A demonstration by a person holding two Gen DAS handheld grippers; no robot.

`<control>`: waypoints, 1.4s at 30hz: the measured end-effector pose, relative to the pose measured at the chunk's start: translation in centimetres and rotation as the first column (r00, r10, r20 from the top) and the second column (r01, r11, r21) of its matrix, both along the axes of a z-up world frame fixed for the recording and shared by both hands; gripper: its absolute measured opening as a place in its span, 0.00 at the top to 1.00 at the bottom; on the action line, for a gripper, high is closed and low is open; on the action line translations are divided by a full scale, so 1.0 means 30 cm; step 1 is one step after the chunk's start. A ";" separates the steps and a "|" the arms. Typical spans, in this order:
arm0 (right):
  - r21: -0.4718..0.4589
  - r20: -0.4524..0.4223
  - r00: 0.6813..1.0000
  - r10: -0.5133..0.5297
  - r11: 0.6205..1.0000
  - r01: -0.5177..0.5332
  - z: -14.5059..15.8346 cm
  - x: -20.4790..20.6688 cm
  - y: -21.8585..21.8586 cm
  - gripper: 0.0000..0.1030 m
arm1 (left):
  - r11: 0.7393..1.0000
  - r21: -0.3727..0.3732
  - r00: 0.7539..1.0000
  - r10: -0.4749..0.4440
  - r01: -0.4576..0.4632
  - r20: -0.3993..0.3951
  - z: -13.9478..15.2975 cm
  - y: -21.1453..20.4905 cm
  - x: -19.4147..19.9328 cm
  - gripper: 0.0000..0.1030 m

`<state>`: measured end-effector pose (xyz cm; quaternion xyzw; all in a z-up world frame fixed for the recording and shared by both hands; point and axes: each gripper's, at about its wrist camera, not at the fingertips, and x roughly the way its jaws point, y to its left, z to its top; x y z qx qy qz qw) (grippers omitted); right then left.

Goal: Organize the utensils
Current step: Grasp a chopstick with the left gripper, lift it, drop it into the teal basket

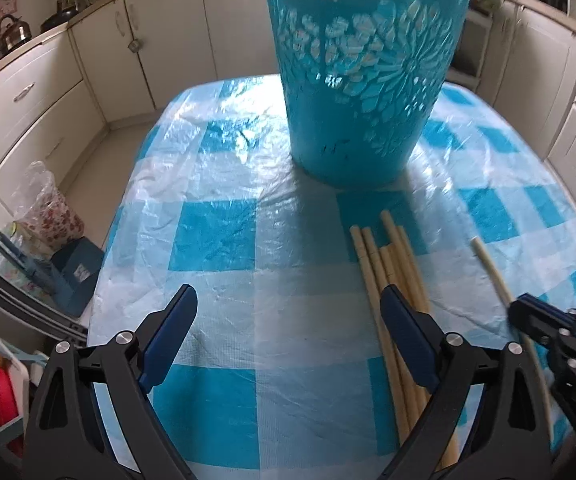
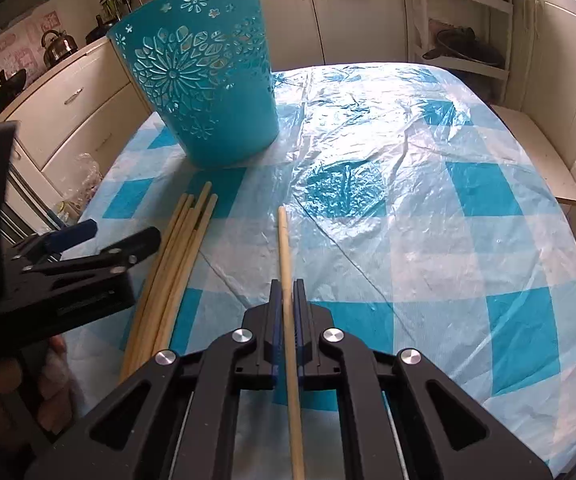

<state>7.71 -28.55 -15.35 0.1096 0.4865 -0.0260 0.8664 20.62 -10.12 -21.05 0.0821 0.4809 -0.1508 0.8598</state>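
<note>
Right wrist view: your right gripper (image 2: pixel 287 292), at lower centre, is closed tight on one pale wooden stick (image 2: pixel 287 264). The bundle of similar sticks (image 2: pixel 176 264) lies at its left, below the teal plastic basket with cut-out flowers (image 2: pixel 208 92) at upper left. Your left gripper (image 1: pixel 288 312) stands wide open, holding nothing. No readable writing shows.

teal basket (image 2: pixel 204 92) blocking table's far left, chopstick bundle (image 2: pixel 176 256) beside it, right tablecloth (image 2: pixel 448 208) open
</note>
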 end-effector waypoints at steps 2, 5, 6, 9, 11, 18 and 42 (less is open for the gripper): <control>0.011 0.002 1.000 0.002 1.000 -0.002 0.001 -0.005 -0.004 0.94 | 1.000 0.012 1.000 0.005 -0.005 0.000 -0.001 -0.003 0.004 0.13; 0.028 0.001 1.000 0.002 1.000 -0.002 0.003 -0.002 -0.009 0.94 | 0.999 0.039 1.000 -0.003 0.003 0.008 0.005 -0.020 0.007 0.13; 0.033 0.002 1.000 0.002 0.999 -0.002 0.004 -0.004 -0.010 0.94 | 0.999 0.045 1.000 -0.004 0.004 0.010 0.006 -0.025 0.009 0.13; 0.043 0.001 1.000 0.001 0.999 -0.001 0.004 -0.003 -0.008 0.94 | 0.998 0.062 1.000 -0.010 0.010 0.002 0.001 -0.044 0.014 0.17; 0.046 0.000 1.000 0.001 0.999 -0.001 0.006 -0.006 -0.012 0.94 | 0.997 0.070 1.000 -0.013 0.013 -0.012 -0.009 -0.056 0.020 0.22; 0.035 0.010 1.000 0.000 0.999 -0.001 0.015 0.000 -0.011 0.94 | 0.998 0.034 0.998 -0.049 0.050 -0.033 -0.001 -0.093 0.036 0.53; 0.021 0.017 0.999 -0.027 0.999 0.027 -0.002 0.032 -0.012 0.93 | 0.933 -0.339 0.992 -0.101 0.119 0.071 0.461 0.152 0.000 0.95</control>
